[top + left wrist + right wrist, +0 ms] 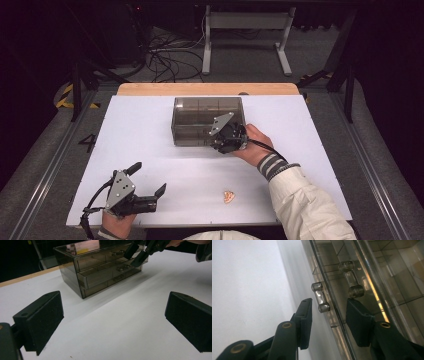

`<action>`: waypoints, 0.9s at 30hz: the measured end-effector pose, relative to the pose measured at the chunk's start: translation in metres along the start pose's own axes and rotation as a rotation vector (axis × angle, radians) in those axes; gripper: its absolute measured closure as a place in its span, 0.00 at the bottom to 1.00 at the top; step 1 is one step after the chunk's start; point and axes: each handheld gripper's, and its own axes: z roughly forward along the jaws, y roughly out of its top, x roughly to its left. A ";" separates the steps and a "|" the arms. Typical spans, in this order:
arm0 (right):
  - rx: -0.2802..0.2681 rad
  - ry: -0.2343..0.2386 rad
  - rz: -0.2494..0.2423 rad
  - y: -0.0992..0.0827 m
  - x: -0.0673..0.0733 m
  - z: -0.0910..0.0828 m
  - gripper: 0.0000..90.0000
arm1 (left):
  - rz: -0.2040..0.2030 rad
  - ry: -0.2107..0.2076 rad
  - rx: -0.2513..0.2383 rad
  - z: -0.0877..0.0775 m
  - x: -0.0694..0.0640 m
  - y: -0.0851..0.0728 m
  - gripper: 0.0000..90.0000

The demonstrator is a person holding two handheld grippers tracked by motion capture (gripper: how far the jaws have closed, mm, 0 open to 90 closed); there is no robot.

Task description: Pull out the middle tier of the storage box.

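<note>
A smoky translucent plastic drawer cabinet point(200, 121) stands on the far middle of the white table sheet point(150, 150), its drawer fronts facing the person. In the left gripper view it shows three tiers of drawers point(100, 275), with the middle tier drawn slightly forward.

The right gripper point(229, 137) is at the cabinet's front right, held by a hand point(255, 145) in a cream sleeve with a striped cuff. Its jaws are spread. In the right gripper view they straddle the lower clear bar handle point(320, 297); contact with it cannot be confirmed. A second handle point(351, 278) sits just beyond.

The left gripper point(147, 182) lies low at the near left of the sheet, well apart from the cabinet, jaws wide apart and holding nothing.

A small orange-and-white object point(229, 196) lies on the sheet near the front edge.
</note>
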 end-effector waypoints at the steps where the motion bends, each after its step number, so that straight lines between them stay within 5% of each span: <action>1: 0.004 0.001 -0.004 0.000 0.000 0.001 0.64 | 0.004 0.002 0.000 0.000 0.000 0.000 0.03; 27: 0.063 -0.033 -0.020 0.003 0.004 0.024 0.71 | 0.004 0.001 0.001 0.000 0.001 0.000 0.03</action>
